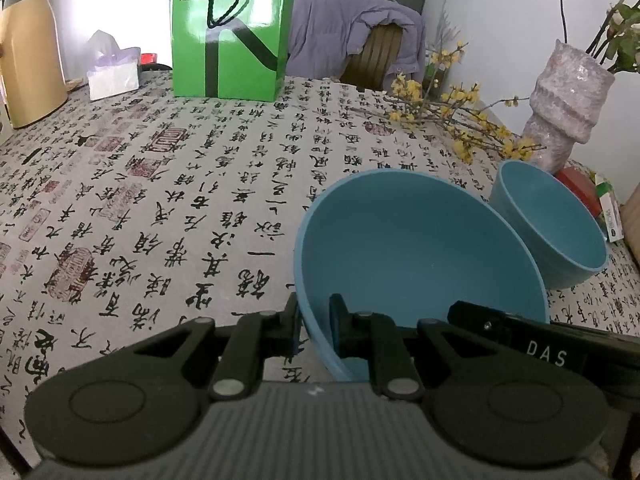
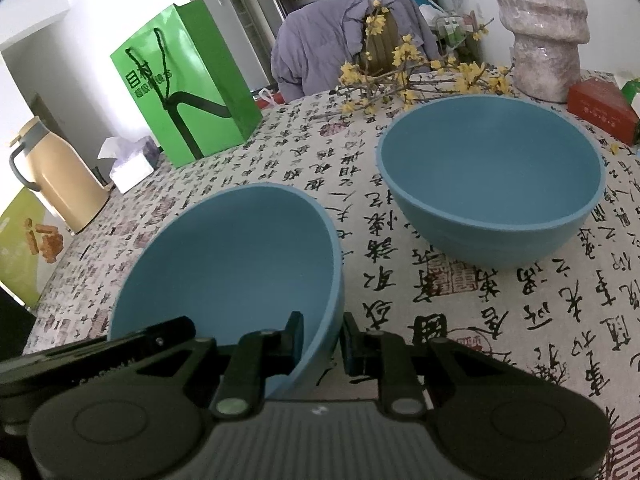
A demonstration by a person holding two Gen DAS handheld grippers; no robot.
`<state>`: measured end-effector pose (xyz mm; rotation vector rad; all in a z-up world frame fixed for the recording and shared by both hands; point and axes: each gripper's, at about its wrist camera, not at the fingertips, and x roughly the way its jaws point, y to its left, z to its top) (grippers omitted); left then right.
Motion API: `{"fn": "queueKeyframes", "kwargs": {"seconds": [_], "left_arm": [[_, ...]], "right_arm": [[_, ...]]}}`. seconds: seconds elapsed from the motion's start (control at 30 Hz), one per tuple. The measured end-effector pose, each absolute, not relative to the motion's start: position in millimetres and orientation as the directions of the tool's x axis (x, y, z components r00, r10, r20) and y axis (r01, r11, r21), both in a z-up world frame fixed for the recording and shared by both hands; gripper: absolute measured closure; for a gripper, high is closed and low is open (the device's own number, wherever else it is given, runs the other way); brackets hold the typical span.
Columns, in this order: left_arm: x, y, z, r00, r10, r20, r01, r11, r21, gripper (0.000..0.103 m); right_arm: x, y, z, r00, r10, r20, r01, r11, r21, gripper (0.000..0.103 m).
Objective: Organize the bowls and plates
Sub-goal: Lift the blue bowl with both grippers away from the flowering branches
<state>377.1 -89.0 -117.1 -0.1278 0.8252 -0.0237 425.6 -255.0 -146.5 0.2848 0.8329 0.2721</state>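
Two blue bowls sit here. My left gripper (image 1: 314, 326) and right gripper (image 2: 322, 338) both pinch the near bowl (image 2: 236, 264) by its rim; it tips away, mouth toward me. At two o'clock the other bowl (image 2: 492, 176) stands upright (apart), near the yellow flowers (image 2: 404, 76).

2 blue bowls (image 2: 492, 176) (image 2: 236, 264). 1 green bag (image 2: 188, 96), 1 vase (image 2: 540, 28), 1 tissue box (image 2: 130, 168), 1 jug (image 2: 60, 172).

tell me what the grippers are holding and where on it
Both hold the same near blue bowl by its rim: the left gripper on one side, the right gripper on the opposite side, one finger inside, one outside.
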Motion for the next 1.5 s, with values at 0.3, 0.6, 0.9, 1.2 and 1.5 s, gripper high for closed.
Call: {"fn": "queueKeyframes", "kwargs": {"seconds": [0.3, 0.6, 0.9, 1.2, 1.5], "left_arm": [[374, -88, -112, 0.689, -0.067, -0.722, -0.031, 0.992, -0.121, 0.088], [367, -83, -104, 0.708, -0.067, -0.703, -0.035, 0.991, -0.13, 0.088], [359, -78, -95, 0.723, -0.06, -0.689, -0.043, 0.99, -0.131, 0.088], [348, -72, -85, 0.745, -0.042, -0.666, -0.059, 0.99, -0.128, 0.088], [338, -63, -80, 0.751, -0.034, -0.659, -0.071, 0.989, -0.131, 0.088]], "right_arm": [[422, -255, -144, 0.647, 0.357, -0.673, -0.133, 0.923, 0.362, 0.084], [418, -252, -138, 0.655, 0.372, -0.658, -0.154, 0.918, 0.366, 0.084], [413, -247, -127, 0.669, 0.387, -0.635, -0.183, 0.913, 0.364, 0.084], [406, -240, -117, 0.677, 0.4, -0.618, -0.217, 0.91, 0.353, 0.084], [400, -233, -109, 0.681, 0.413, -0.605, -0.238, 0.906, 0.351, 0.087]]}}
